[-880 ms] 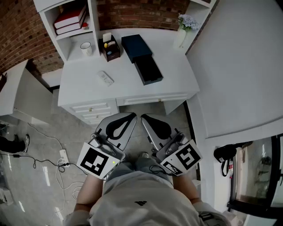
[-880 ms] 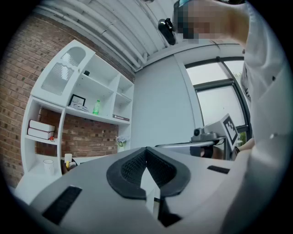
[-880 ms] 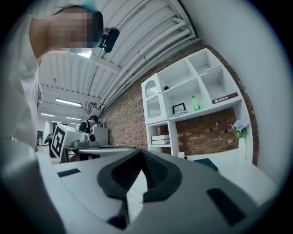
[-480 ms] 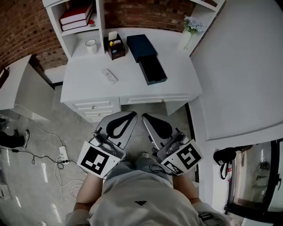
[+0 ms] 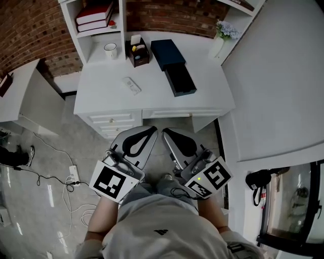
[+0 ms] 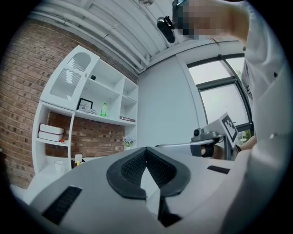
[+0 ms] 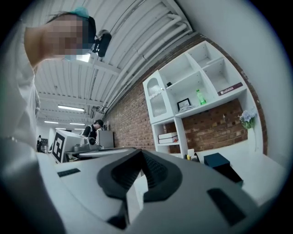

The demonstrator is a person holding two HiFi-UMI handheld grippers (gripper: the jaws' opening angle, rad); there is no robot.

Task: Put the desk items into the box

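Observation:
A white desk (image 5: pixel 202 101) stands ahead of me, well beyond both grippers. On it lie a small white remote (image 5: pixel 131 85), a white mug (image 5: pixel 110 50), a brown organiser (image 5: pixel 137 53) with small items, a dark blue box (image 5: pixel 168 53) and a black open box (image 5: pixel 180 80) in front of it. My left gripper (image 5: pixel 152 130) and right gripper (image 5: pixel 164 132) are held level side by side near my body, above the floor. Both are shut with nothing between the jaws, as the left gripper (image 6: pixel 145 151) and right gripper (image 7: pixel 141 153) views also show.
A vase of flowers (image 5: pixel 221 38) stands at the desk's back right corner. Red and white books (image 5: pixel 95 12) lie on a shelf at the back left. A grey wall (image 5: pixel 273 76) runs along the right. Cables and a power strip (image 5: pixel 72 178) lie on the floor at my left.
In the head view the desk has drifted slightly right and down, and more of the floor's left side shows. Both grippers keep their place and stay shut.

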